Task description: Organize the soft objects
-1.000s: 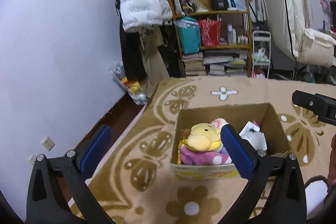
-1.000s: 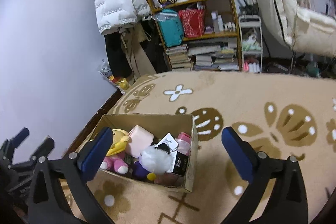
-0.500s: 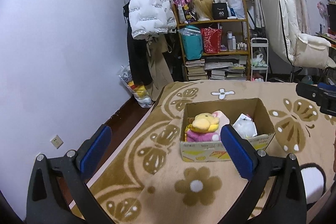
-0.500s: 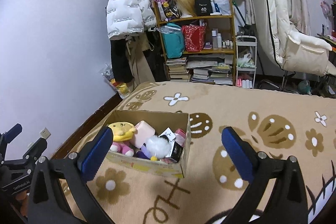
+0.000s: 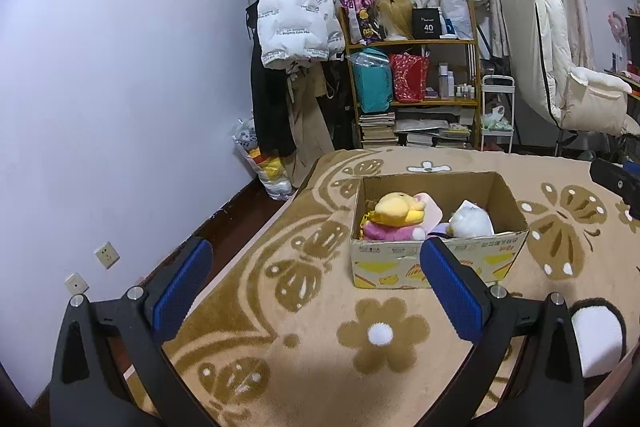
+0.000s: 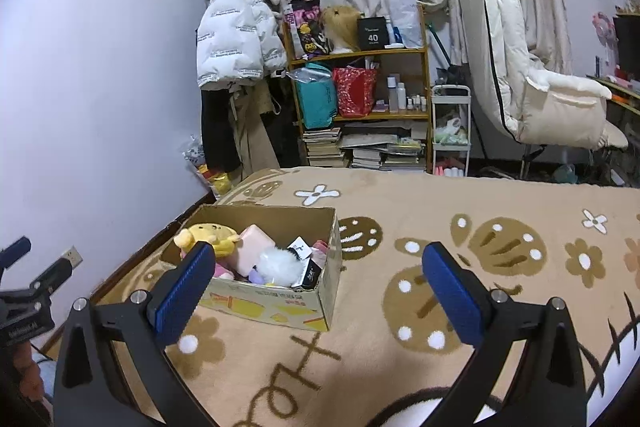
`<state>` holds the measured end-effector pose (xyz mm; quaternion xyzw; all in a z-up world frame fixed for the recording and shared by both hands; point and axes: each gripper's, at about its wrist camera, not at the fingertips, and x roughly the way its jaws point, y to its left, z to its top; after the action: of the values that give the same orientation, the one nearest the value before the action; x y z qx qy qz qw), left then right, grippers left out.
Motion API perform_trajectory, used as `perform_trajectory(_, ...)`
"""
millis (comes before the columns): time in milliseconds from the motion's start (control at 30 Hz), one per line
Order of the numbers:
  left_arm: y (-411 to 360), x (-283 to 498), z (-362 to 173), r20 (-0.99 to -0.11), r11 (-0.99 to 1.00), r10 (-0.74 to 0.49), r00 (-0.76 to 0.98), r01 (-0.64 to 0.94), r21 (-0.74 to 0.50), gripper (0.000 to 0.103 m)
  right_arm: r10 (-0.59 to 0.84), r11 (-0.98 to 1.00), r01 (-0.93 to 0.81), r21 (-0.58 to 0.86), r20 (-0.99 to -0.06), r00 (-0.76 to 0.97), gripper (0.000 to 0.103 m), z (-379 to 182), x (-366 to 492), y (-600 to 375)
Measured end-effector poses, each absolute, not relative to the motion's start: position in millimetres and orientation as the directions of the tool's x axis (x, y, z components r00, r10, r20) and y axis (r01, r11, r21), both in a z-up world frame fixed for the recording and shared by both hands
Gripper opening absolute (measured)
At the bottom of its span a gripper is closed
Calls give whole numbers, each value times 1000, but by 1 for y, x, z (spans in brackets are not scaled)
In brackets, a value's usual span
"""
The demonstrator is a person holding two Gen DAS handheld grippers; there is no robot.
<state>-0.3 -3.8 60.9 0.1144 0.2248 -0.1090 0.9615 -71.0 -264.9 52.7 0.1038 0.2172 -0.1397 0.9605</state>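
An open cardboard box (image 5: 436, 263) (image 6: 280, 303) stands on a tan patterned blanket. Inside lie a yellow plush bear (image 5: 396, 209) (image 6: 208, 233), a pink soft item (image 6: 254, 247) and a white fluffy toy (image 5: 470, 223) (image 6: 280, 263). My left gripper (image 5: 316, 287) hovers open in front of the box, nothing between its blue pads. My right gripper (image 6: 318, 287) is open too, held back to the right of the box, its left pad overlapping the box's near corner in the right wrist view.
The tan flower-patterned blanket (image 6: 480, 259) spreads wide to the right. A wall with sockets (image 5: 106, 253) runs along the left. Behind are a shelf of books and bags (image 6: 360, 99), a hanging white jacket (image 5: 294, 23), and a white chair (image 6: 532, 79).
Both grippers have pulled back and up from the box, which now looks smaller and farther away. Both stay open and empty.
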Motion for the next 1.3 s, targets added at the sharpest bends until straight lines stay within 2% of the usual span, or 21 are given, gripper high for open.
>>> perform_trajectory(333,-2,14,35,-487,947,-136,863,257,191,103,-224,945,313,92,-515,827,103,21,-57,-263)
perform_trajectory(533,-2,19,21,-494,952,-135,859,251,176,103,-227,946,313,82,-524,821,103,15,-51,-260)
perform_trajectory(733,-7,19,18,-477,947,-106,872,235,219,103,-231,949,310,64,-531,815,103,9,-46,-258)
perform_trajectory(1300,-12,23,10,-535,933,-184,825,318,169,103,-266,941,336,45,-517,813,103,8,-44,-261)
